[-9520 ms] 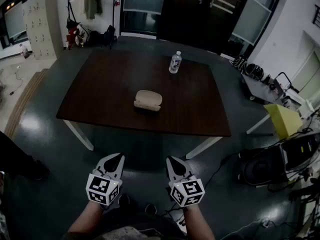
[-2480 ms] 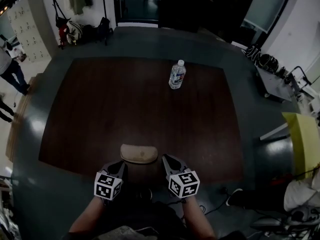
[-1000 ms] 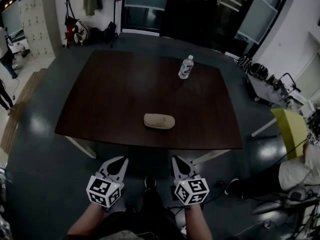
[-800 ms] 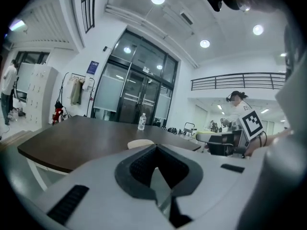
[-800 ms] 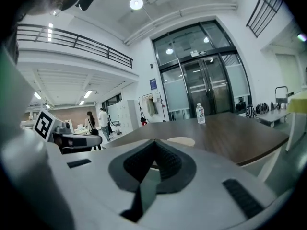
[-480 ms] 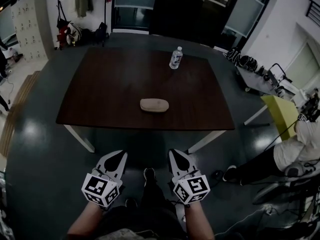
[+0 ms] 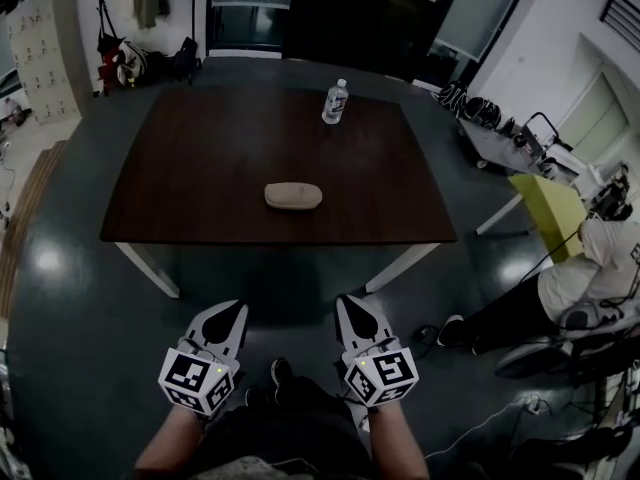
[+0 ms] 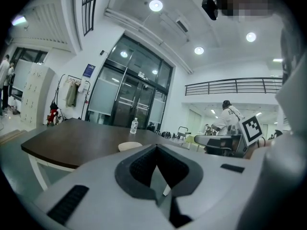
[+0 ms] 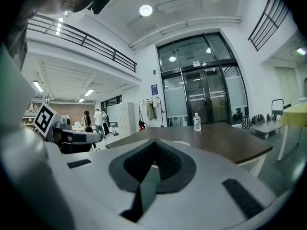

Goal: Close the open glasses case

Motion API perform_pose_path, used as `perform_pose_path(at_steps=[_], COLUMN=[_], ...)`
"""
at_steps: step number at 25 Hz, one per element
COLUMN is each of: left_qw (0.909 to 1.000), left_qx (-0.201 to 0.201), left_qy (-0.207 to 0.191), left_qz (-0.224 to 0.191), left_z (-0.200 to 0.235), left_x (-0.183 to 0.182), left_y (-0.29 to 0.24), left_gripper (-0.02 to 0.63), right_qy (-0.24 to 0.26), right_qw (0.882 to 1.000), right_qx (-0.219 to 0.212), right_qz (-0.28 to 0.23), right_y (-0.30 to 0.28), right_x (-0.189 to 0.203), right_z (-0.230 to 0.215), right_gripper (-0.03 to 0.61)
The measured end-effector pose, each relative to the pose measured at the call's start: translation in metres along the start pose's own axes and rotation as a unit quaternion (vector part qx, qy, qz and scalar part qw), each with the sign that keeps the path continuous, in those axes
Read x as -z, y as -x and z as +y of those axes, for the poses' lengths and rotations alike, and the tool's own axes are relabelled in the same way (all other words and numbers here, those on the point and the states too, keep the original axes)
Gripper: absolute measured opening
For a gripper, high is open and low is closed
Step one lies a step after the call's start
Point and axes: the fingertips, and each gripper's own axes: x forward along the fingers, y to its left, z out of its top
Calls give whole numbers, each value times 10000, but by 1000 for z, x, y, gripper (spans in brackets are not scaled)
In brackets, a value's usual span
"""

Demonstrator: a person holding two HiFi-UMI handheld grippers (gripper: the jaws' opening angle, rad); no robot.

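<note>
Saw beige oval glasses case (image 7: pixel 293 196) shut, far off; held left gripper (image 7: pixel 231 309) and right gripper (image 7: pixel 352 304) pinched together, empty; likely needed nothing more.

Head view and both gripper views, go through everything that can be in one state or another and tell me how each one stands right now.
glasses case: closed, lying flat on the table, toward its near edge.
water bottle: upright, at the table's far side.
left gripper: shut, empty, held in the air short of the table.
right gripper: shut, empty, also short of the table.
</note>
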Motion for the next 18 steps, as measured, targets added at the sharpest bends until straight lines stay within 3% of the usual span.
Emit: perform_pose_path(at_steps=[18], left_qw=[9999], left_qx=[-84], left_qy=[27], left_qz=[79], left_z=[-1], left_x=[-1], left_y=[-32], left_gripper=[9], right_qy=[42], right_qw=[9998], right_qx=[-116], right_qz=[159], right_y=[-8], right_x=[1], right_z=[-25], right_gripper=[-12])
